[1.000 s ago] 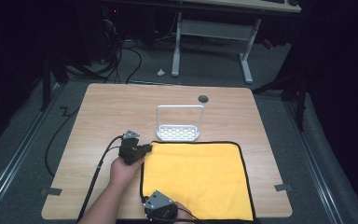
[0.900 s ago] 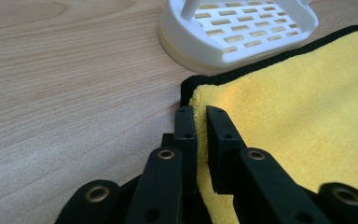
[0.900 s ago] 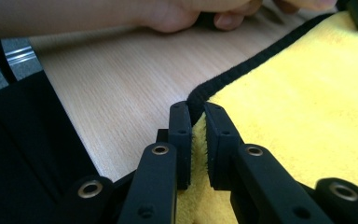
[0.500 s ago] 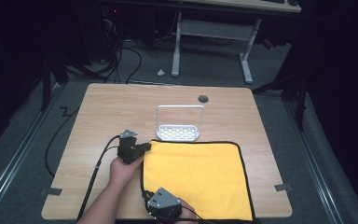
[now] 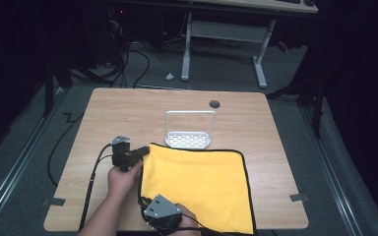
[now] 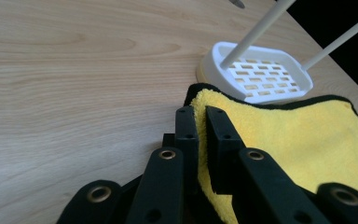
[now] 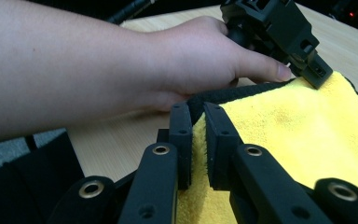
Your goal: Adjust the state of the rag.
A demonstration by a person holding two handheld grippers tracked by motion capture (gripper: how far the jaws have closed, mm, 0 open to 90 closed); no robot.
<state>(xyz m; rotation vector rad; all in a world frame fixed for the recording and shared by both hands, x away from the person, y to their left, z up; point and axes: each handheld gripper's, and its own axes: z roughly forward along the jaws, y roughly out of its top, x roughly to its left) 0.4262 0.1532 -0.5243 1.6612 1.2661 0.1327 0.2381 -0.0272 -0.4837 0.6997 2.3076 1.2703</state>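
A yellow cloth point(image 5: 197, 184) with black edging lies flat on the bench point(image 5: 128, 110), its far edge just beside a white slotted tray point(image 5: 188, 139). The left hand-held gripper point(image 6: 198, 123) is pinched onto the cloth's far left corner, and the right hand-held gripper point(image 7: 196, 122) is clamped on the near left corner. Both bites look shallow, right at the hem, so I'd expect a corner to slip free if the lift is quick. A sweeping cloth edge could also nudge the light tray.
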